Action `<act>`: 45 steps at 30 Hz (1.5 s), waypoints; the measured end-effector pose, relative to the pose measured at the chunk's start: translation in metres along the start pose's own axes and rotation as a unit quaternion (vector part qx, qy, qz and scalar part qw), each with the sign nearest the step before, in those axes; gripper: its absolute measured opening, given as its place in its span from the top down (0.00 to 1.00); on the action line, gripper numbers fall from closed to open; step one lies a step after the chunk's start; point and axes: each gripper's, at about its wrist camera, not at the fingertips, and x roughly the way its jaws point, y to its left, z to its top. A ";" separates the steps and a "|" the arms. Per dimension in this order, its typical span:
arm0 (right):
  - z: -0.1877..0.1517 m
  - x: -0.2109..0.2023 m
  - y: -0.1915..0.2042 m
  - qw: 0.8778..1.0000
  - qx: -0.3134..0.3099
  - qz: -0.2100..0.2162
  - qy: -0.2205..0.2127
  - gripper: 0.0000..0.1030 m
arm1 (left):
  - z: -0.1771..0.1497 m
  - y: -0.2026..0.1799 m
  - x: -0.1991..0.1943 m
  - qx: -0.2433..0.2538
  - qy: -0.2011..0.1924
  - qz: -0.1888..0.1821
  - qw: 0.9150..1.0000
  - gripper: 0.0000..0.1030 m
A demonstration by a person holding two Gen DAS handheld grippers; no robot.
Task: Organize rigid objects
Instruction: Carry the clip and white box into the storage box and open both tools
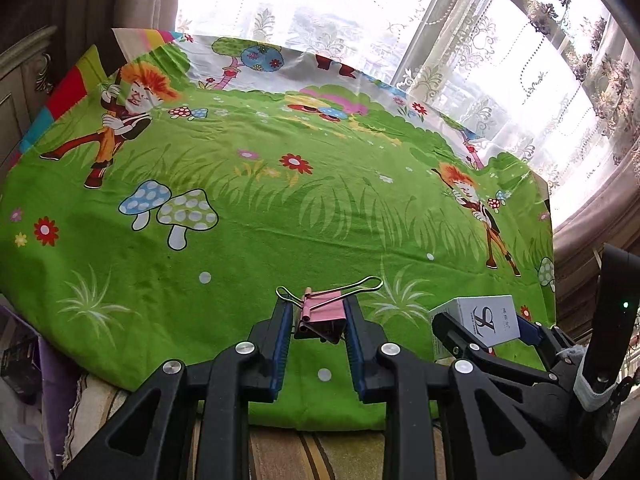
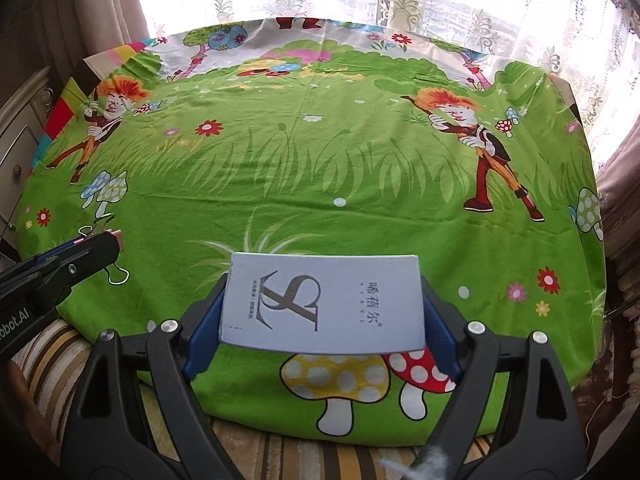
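Observation:
A pink binder clip (image 1: 323, 314) with wire handles is pinched between the blue pads of my left gripper (image 1: 318, 310), which is shut on it above the near edge of the table. To its right, my right gripper (image 1: 486, 326) is shut on a white box (image 1: 486, 312) printed with a grey logo. In the right wrist view the white box (image 2: 324, 304) spans the wide jaws of my right gripper (image 2: 324, 294), its printed face up, held over the front of the cloth. My left gripper (image 2: 108, 242) shows at the left edge with the binder clip (image 2: 118, 276) sticking out.
A green cartoon cloth (image 2: 320, 168) with mushrooms and figures covers the round table (image 1: 280, 208). Lace curtains and a bright window (image 2: 480, 4) stand behind it. A pale cabinet (image 2: 16, 140) is at the left. Striped fabric (image 2: 280, 456) lies below the table's front edge.

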 end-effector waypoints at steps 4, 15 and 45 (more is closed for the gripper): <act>-0.007 -0.010 0.001 1.000 0.007 0.000 -0.004 0.15 | -0.010 0.015 -0.021 -0.018 -0.016 0.004 1.000 0.74; -0.018 -0.035 0.004 0.999 0.022 0.031 -0.013 0.15 | -0.030 0.045 -0.063 -0.042 -0.044 0.027 0.998 0.74; -0.043 -0.103 0.149 0.976 -0.116 0.182 -0.027 0.15 | -0.077 0.174 -0.158 -0.097 -0.084 0.176 0.976 0.74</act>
